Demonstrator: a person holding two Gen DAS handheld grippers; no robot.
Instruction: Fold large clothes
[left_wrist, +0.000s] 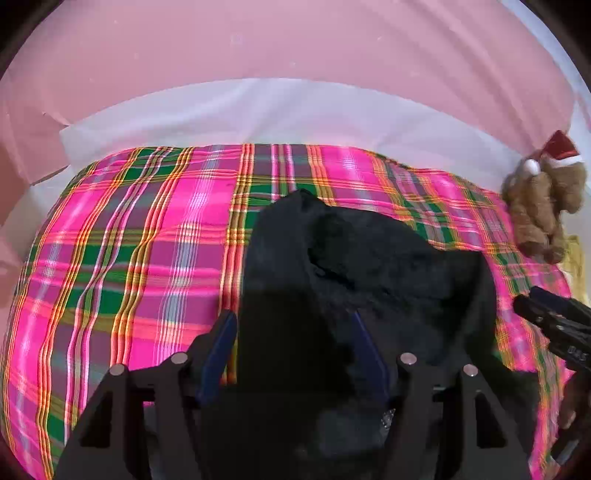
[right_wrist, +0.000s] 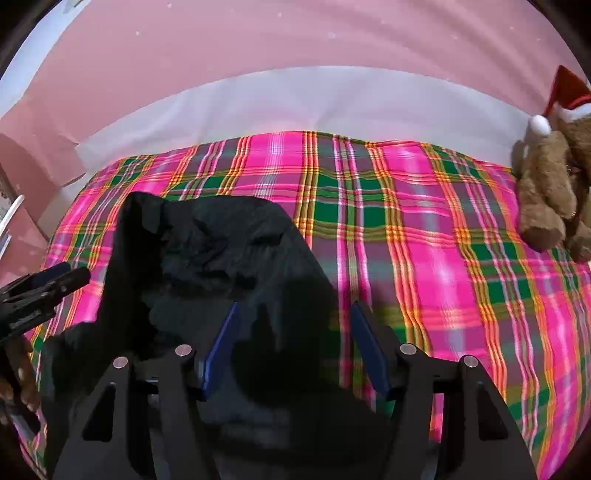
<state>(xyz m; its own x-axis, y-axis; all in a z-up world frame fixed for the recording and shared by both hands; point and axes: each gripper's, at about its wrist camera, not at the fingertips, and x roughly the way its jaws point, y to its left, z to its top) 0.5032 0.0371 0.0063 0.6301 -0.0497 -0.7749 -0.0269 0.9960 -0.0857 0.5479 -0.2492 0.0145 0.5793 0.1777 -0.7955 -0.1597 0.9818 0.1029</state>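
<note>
From the left wrist camera we look steeply down along the left gripper (left_wrist: 293, 345), its two blue-padded fingers (left_wrist: 221, 350) spread apart. The crumpled black fabric garment (left_wrist: 369, 266) lies heaped on the pink, green and orange plaid bedspread (left_wrist: 129, 240), and its near edge fills the gap between the jaws. We see no pinch in the cloth where the pads stand, so we read this gripper as released, with fabric loosely between its fingers. At the right edge the right gripper (left_wrist: 543, 314) reaches in, tilted downward toward the garment's right side, with part of a hand (left_wrist: 572, 406) below it. A brown plush bear wearing a red Santa hat (left_wrist: 543, 206) sits at the far right of the bed, against the white sheet (left_wrist: 258, 114) and pink wall (left_wrist: 295, 44).

From the right wrist camera we again look down at a steep angle. The right gripper (right_wrist: 295, 347) has its blue pads wide apart; the black garment (right_wrist: 207, 251) spreads to the left and under the left finger, while the right finger stands over bare plaid. Nothing is clamped, so this gripper too is released. At the left edge the left gripper (right_wrist: 48, 284) points in toward the garment, and fingers of the hand (right_wrist: 22, 384) holding it curl around its handle below.
</note>
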